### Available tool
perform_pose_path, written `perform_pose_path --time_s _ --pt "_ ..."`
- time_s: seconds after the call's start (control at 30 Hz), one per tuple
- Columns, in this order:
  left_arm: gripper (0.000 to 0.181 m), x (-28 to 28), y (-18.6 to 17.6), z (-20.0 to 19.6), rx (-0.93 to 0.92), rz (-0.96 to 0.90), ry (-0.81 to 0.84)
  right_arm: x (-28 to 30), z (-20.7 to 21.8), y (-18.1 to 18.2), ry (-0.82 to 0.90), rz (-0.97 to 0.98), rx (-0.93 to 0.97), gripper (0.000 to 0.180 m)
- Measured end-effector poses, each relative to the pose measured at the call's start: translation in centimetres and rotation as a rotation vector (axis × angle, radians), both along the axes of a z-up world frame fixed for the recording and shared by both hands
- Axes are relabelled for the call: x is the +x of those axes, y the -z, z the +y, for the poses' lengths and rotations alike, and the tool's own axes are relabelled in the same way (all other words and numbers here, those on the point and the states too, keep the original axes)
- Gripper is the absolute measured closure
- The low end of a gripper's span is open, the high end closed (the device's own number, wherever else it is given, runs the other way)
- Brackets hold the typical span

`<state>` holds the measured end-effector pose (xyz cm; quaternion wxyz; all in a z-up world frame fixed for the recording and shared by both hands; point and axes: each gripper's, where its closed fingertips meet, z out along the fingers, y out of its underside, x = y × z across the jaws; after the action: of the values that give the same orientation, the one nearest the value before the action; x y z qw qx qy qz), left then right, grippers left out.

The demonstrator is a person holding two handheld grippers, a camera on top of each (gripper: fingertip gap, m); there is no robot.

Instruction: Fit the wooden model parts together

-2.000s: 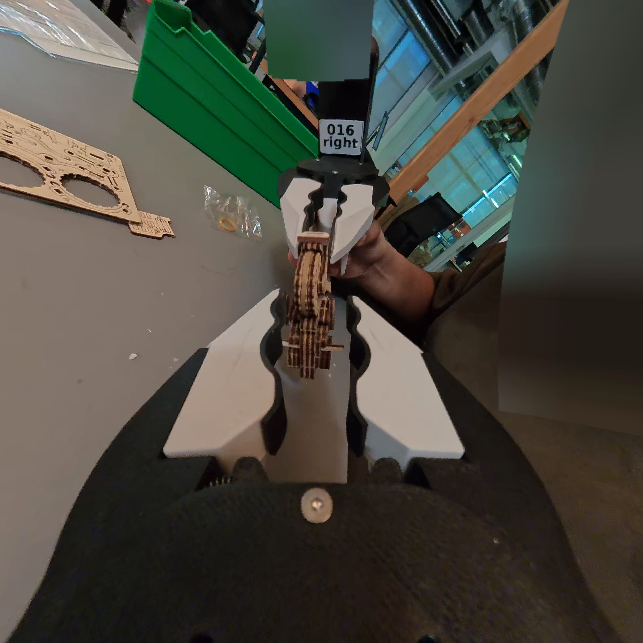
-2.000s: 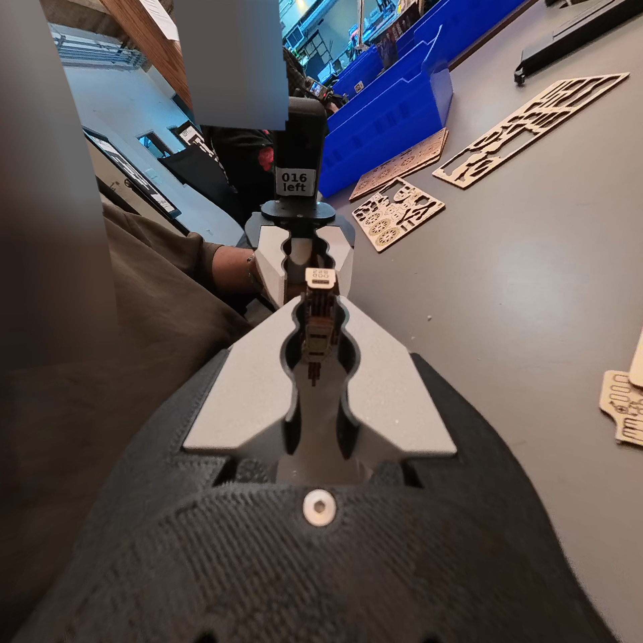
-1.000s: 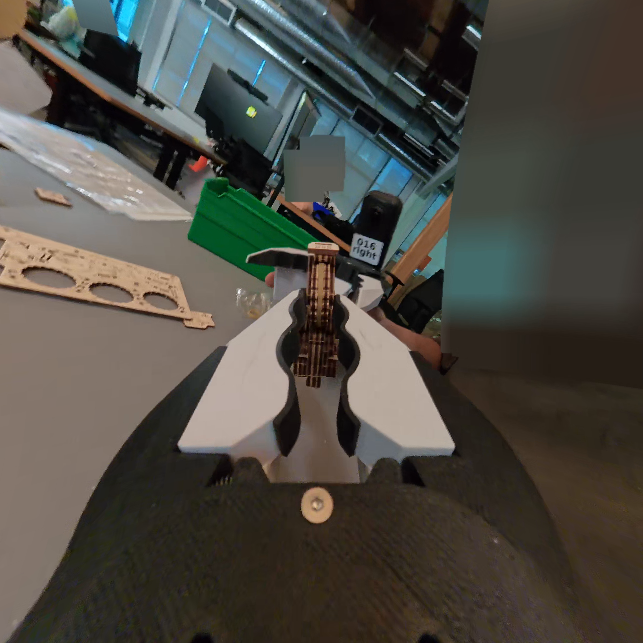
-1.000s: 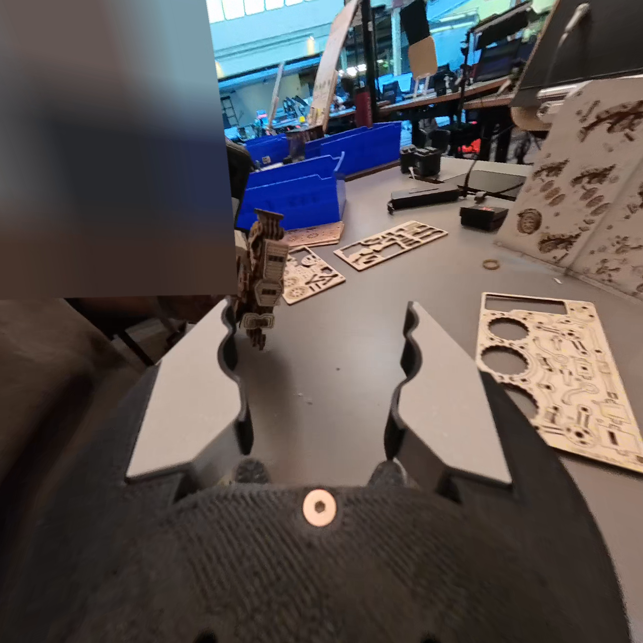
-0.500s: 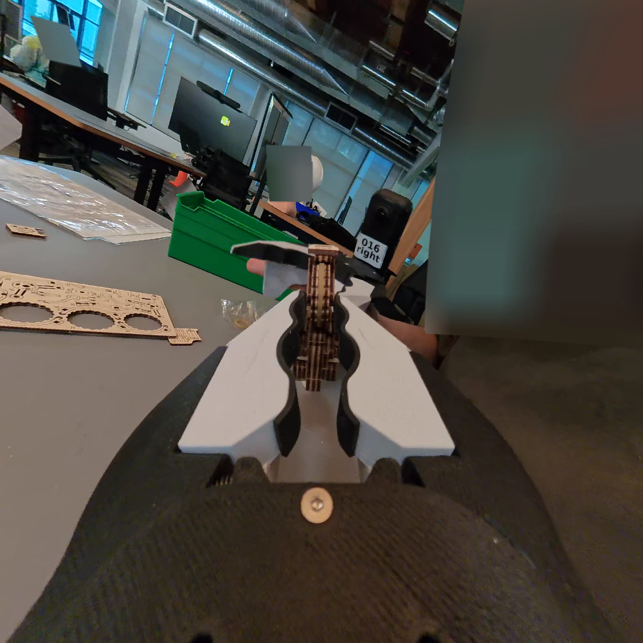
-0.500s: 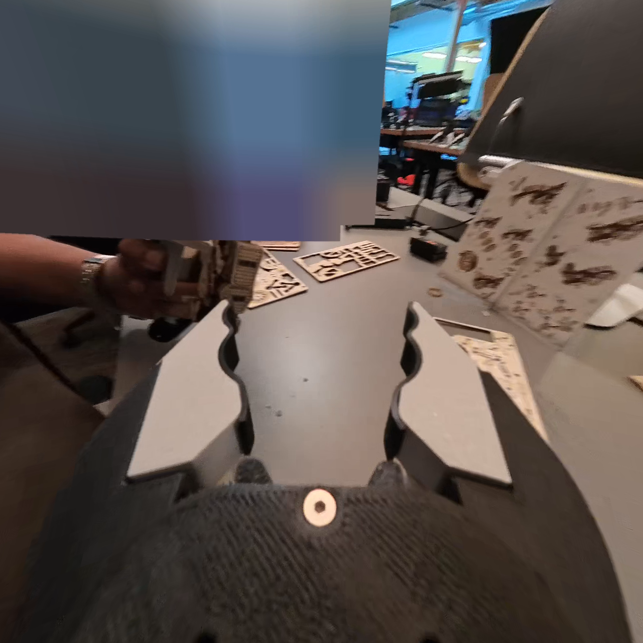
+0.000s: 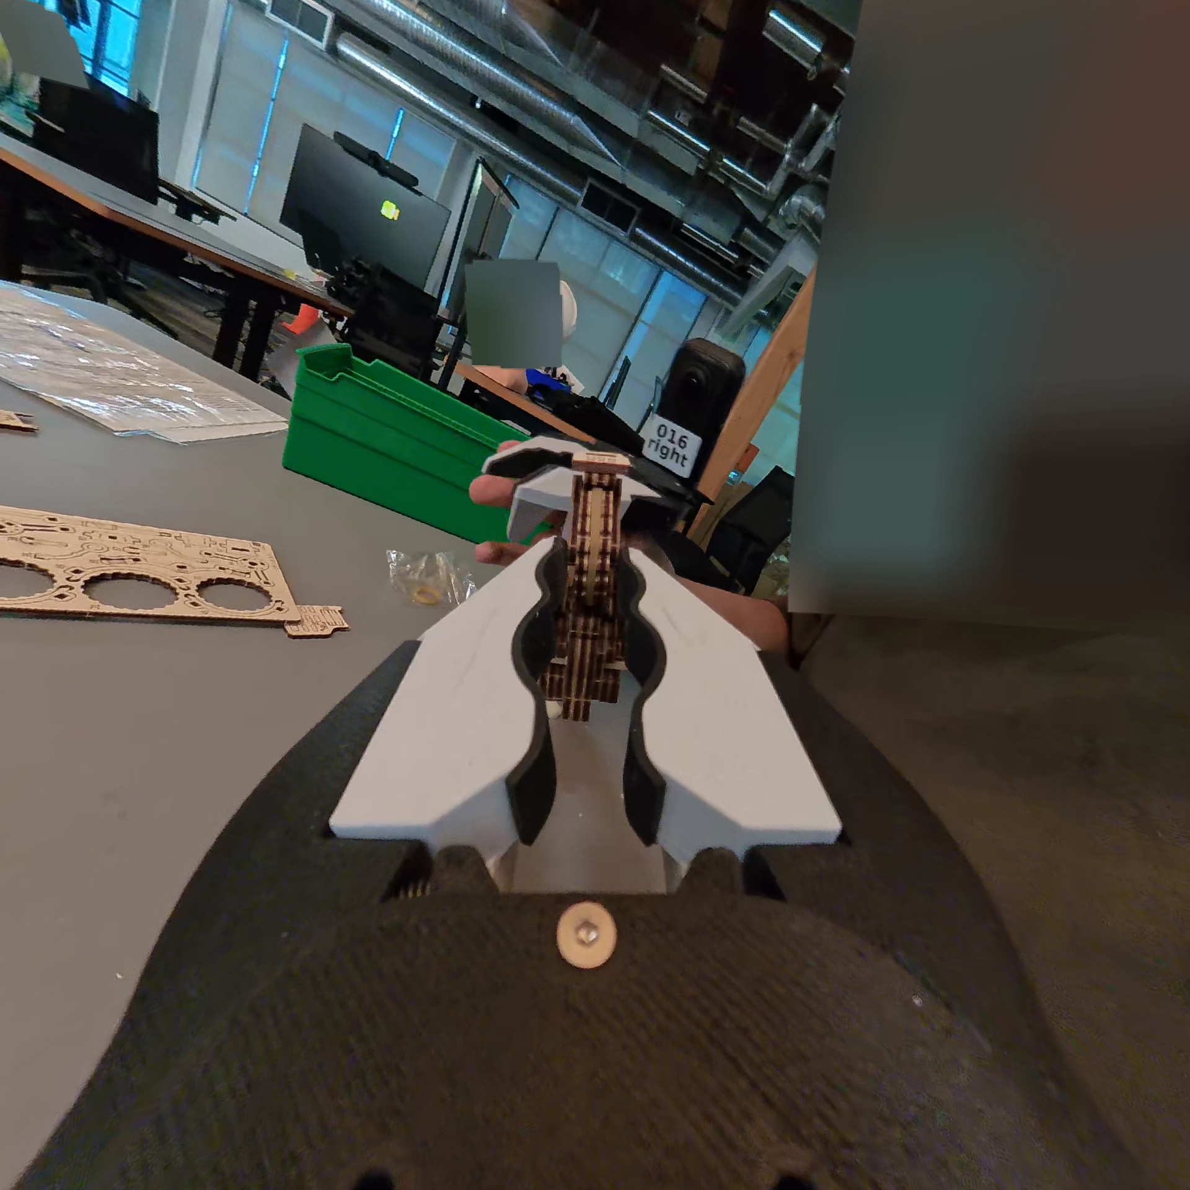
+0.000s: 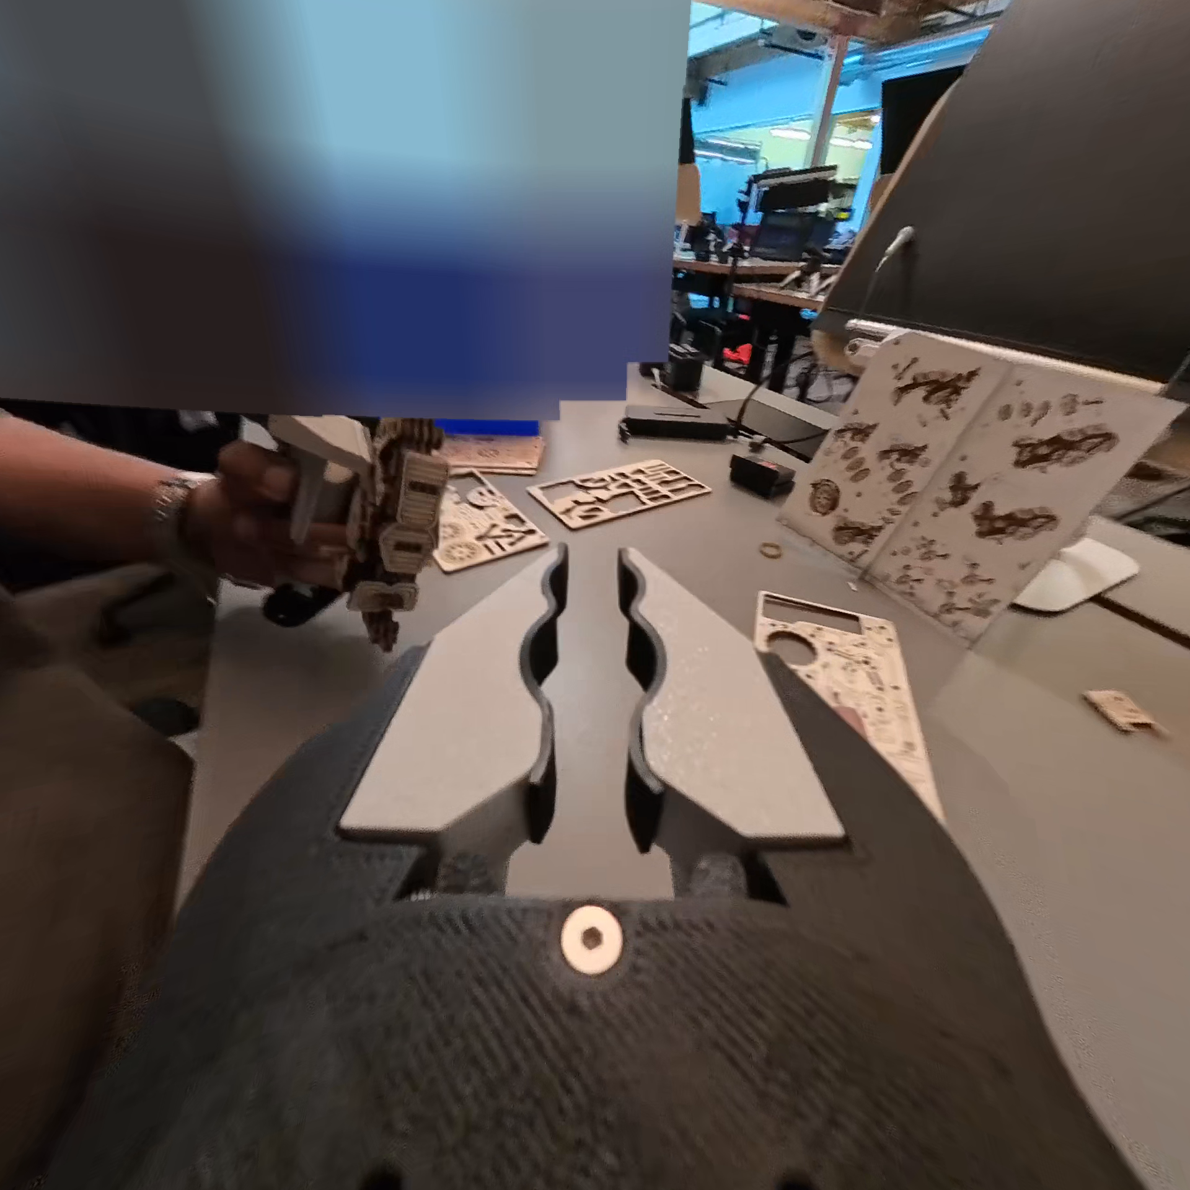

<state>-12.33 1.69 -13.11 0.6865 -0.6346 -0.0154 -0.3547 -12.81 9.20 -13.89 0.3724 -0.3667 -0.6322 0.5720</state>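
The left tool (image 7: 589, 579) grips the wooden model (image 7: 591, 605) above the counter's (image 7: 193, 740) near edge; the right tool (image 8: 591, 560), fingers narrowed with nothing between, hovers over bare counter beside punched sheets (image 8: 850, 682).

Open-plan workshop-office; exposed ceiling ducts (image 7: 451, 71), desks with monitors (image 7: 364, 212), parts bins (image 7: 386, 438).
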Motion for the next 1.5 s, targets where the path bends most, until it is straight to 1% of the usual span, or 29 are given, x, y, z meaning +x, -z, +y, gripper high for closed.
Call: perform_pose_path --time_s 0.07,0.1,0.17,0.2,0.3,0.43,0.5,0.57,0.77,0.83,0.93,1.03,1.07,1.17,1.23,1.33,1.4,1.5 --pt "0.168 0.2 0.0 0.0 0.001 0.004 0.009 -0.2 0.4 0.1 -0.003 -0.028 -0.065 0.164" --pt "0.168 0.3 0.0 0.0 0.001 0.007 0.013 -0.4 0.8 0.4 0.014 -0.041 -0.065 0.164" --pt "0.167 0.4 0.0 -0.1 0.002 0.010 0.023 -0.9 1.5 1.2 0.059 -0.048 -0.005 0.162" --pt "0.167 0.5 0.0 -0.1 0.002 0.011 0.027 -0.9 1.4 1.4 0.055 -0.040 0.031 0.161" --pt "0.168 0.7 0.0 -0.1 0.002 0.011 0.040 -0.7 0.3 1.5 0.016 -0.011 0.055 0.141" --pt "0.168 0.8 0.0 -0.2 0.003 0.000 0.056 -0.5 -0.2 1.5 -0.017 0.016 0.044 0.138" --pt "0.168 0.8 0.1 -0.1 -0.001 -0.011 0.062 -0.2 -0.8 1.9 -0.074 0.000 0.007 0.139" --pt "0.168 0.7 0.0 -0.1 -0.001 -0.030 0.068 -0.1 -1.0 2.0 -0.117 -0.027 -0.067 0.133" --pt "0.168 -0.1 0.0 -0.1 -0.001 -0.092 0.060 0.5 -1.3 1.0 -0.207 -0.022 -0.217 0.137" --pt "0.168 -0.3 0.1 -0.1 -0.007 -0.091 0.051 0.7 -1.3 0.4 -0.236 -0.018 -0.284 0.140" --pt "0.168 -0.3 0.2 0.0 -0.009 -0.072 0.040 1.0 -1.7 0.0 -0.283 -0.043 -0.363 0.138" --pt "0.168 0.1 0.4 0.0 -0.019 -0.027 0.043 1.5 -3.5 0.2 -0.367 -0.117 -0.420 0.126" --pt "0.167 0.3 0.6 0.0 -0.024 -0.004 0.045 1.6 -4.2 0.3 -0.389 -0.146 -0.430 0.125" --pt "0.168 0.9 0.8 0.0 -0.031 0.055 0.056 1.9 -5.7 1.0 -0.423 -0.203 -0.399 0.128" --pt "0.168 1.1 0.9 0.0 -0.031 0.078 0.064 2.1 -6.0 1.3 -0.421 -0.216 -0.353 0.133" --pt "0.167 1.7 1.3 -0.2 -0.047 0.144 0.097 2.3 -6.0 1.3 -0.410 -0.223 -0.267 0.136" --pt "0.167 2.2 1.9 -0.4 -0.060 0.243 0.119 2.6 -5.8 1.1 -0.406 -0.241 -0.203 0.137" --pt "0.167 2.9 2.5 -0.9 -0.032 0.506 0.084 3.9 -6.1 1.0 -0.443 -0.296 -0.106 0.138"
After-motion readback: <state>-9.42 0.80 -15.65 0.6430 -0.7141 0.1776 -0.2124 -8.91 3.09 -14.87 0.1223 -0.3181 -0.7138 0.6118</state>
